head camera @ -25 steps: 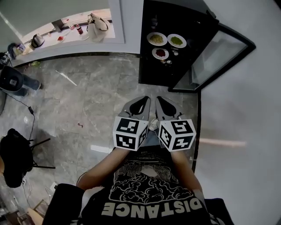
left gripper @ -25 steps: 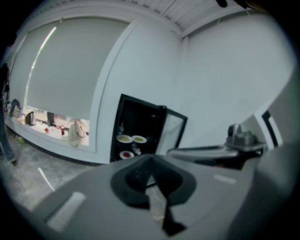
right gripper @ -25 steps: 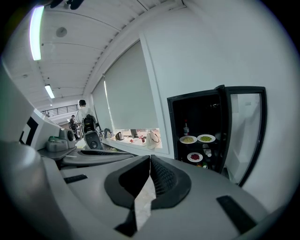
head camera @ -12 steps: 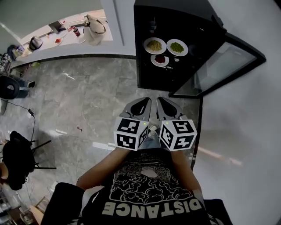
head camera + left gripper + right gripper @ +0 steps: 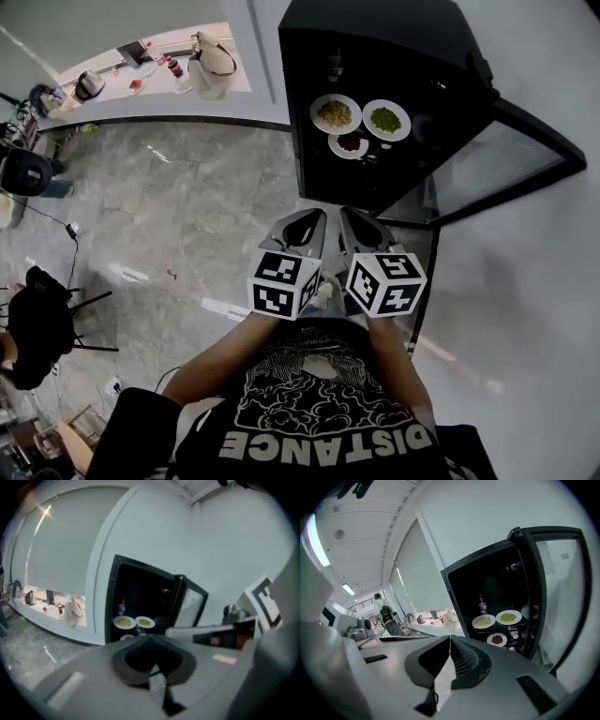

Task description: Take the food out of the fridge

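As fridge (image 5: 375,37) stands open, approach step: left hand-held gripper (image 5: 309,220), right hand-held gripper (image 5: 349,217) closed, empty; next open jaws, reach plates (image 5: 335,113).

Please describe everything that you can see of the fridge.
The fridge is a black cabinet standing on the grey floor. Its glass door stands wide open at the right. On its shelves are plates of yellow food, green food and red food, with a bottle behind.
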